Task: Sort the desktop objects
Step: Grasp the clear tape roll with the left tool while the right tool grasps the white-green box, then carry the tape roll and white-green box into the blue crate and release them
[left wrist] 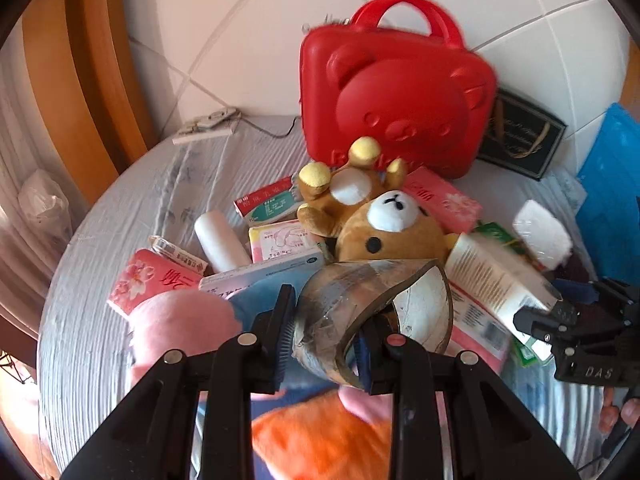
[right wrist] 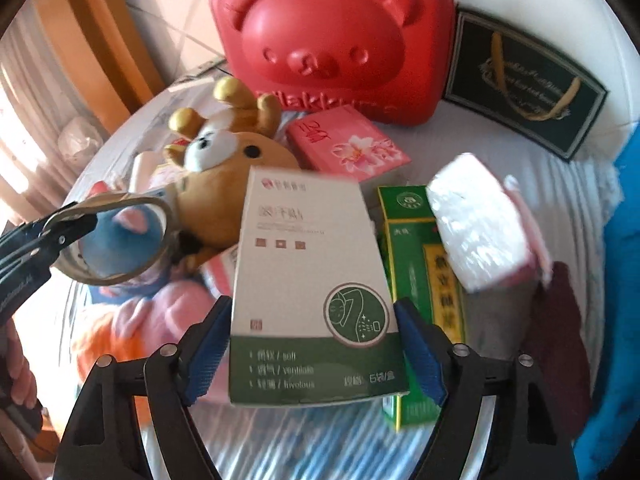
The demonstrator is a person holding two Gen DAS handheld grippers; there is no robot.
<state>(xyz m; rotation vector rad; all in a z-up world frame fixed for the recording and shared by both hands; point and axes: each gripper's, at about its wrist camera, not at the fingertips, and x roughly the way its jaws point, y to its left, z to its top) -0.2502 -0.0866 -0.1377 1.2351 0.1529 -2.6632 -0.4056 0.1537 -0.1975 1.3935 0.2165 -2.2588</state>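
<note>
1. Jaws first: left gripper (left wrist: 322,344) is clamped on a roll of tape (left wrist: 360,312), one finger outside the ring, one inside the core; roll is lifted above the clutter, hole facing right and slightly up.
2. Right gripper (right wrist: 314,350) has its blue pads pressed to both side edges of a white-and-green box (right wrist: 312,292), gripped low, near the green band; box is off the table, long axis running straight away from the jaws.
3. Pile left to right in the left wrist view: pink tissue pack (left wrist: 152,284), white bottle (left wrist: 222,242), plush bear (left wrist: 384,220), second pink tissue pack (left wrist: 444,200), white wrapped packet (left wrist: 542,232).
4. Red bear case (left wrist: 396,96) stands upright behind the pile against the wall, lid shut; dark gift bag (left wrist: 520,136) just to its right.
5. Green carton (right wrist: 416,280) lies under and right of the held box.
6. Key relation: both held items hang in front of the case, pile between; tape is left of the box. Neither hand is clearly nearer the case; drop spot unclear.
7. Risk: tape is pinched by its wall only and could swing.
</note>
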